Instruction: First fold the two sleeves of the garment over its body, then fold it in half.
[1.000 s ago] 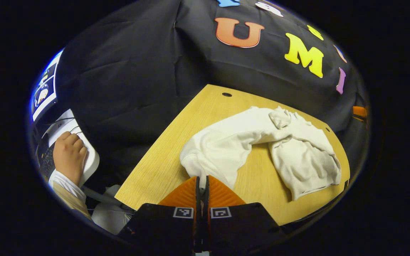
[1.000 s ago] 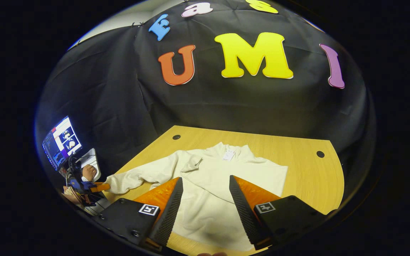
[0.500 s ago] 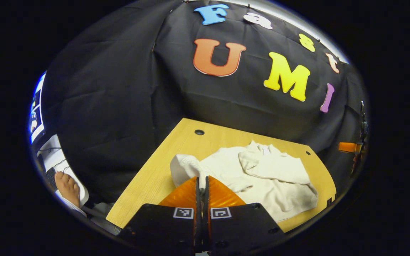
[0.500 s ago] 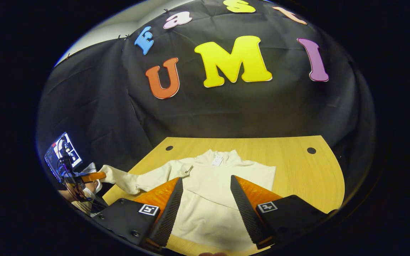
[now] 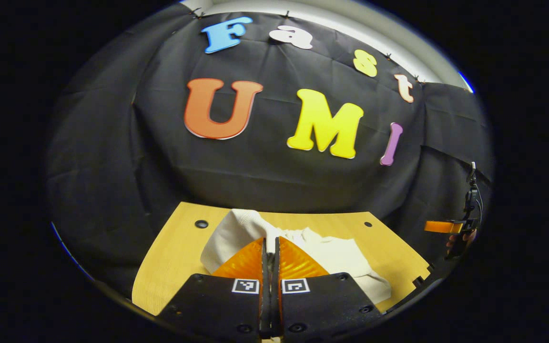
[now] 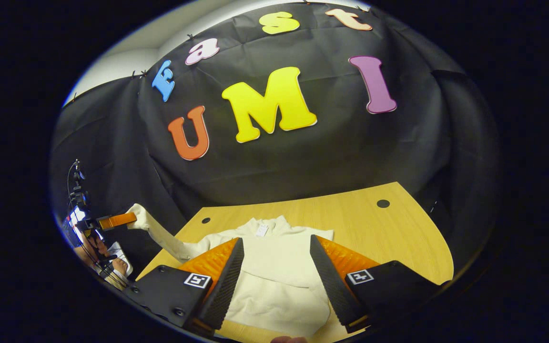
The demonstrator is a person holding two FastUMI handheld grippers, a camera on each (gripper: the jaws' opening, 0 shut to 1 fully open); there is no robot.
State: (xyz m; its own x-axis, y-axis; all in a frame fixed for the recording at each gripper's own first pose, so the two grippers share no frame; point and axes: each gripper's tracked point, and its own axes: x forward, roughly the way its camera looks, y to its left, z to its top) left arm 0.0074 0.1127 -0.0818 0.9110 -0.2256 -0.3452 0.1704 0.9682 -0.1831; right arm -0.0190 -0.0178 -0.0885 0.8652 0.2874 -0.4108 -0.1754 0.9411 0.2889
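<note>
We've got the left gripper [image 5: 270, 247] with jaws clamped on the sleeve [image 6: 153, 228], lifted off the worktop [image 6: 398, 238]; right gripper [image 6: 274, 267] hovers over the garment [image 6: 279, 257], jaws wide.

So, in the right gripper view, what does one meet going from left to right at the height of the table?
Left gripper holding the sleeve → round hole → neck label → round hole of the table.
</note>
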